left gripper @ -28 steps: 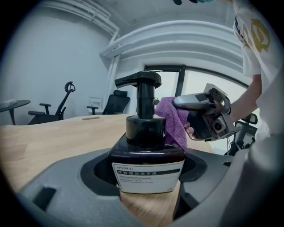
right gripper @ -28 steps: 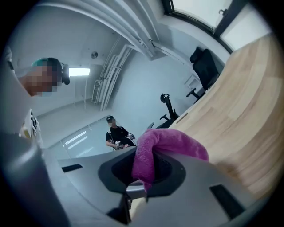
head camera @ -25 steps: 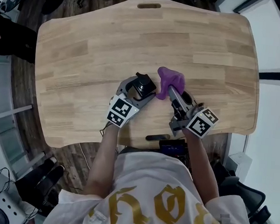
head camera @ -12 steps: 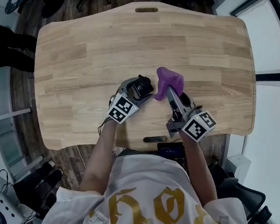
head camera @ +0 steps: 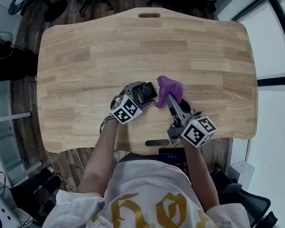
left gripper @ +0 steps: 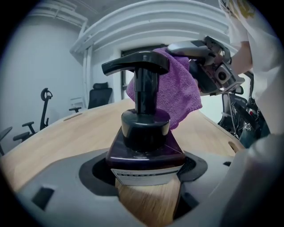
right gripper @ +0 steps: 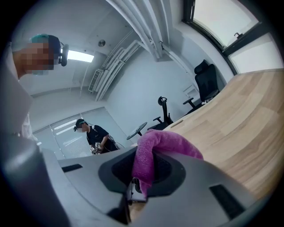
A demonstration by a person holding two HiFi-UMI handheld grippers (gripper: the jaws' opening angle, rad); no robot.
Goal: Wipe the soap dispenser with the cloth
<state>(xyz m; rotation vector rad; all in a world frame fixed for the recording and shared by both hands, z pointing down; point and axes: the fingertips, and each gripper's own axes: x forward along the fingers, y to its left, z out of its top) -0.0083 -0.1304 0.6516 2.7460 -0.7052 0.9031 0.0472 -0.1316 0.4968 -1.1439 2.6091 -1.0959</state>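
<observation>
A dark soap dispenser (left gripper: 145, 142) with a black pump head stands upright on the wooden table (head camera: 88, 57). My left gripper (left gripper: 146, 177) is shut on its lower body; from the head camera the dispenser (head camera: 146, 91) shows just past the left gripper (head camera: 140, 95). A purple cloth (head camera: 168, 88) is pinched in my right gripper (head camera: 169, 96), which is shut on it. The cloth (left gripper: 175, 95) hangs against the pump head's far right side. In the right gripper view the cloth (right gripper: 153, 153) bulges from between the jaws and the dispenser is hidden.
The table's near edge (head camera: 144, 148) lies just below both grippers. Office chairs (left gripper: 98, 93) stand beyond the far side. A person in dark clothes (right gripper: 95, 135) stands in the background to the left. A window (right gripper: 230, 26) is at the right.
Both grippers have shifted slightly toward the near edge. The cloth has closed in on the dispenser's pump head from the right.
</observation>
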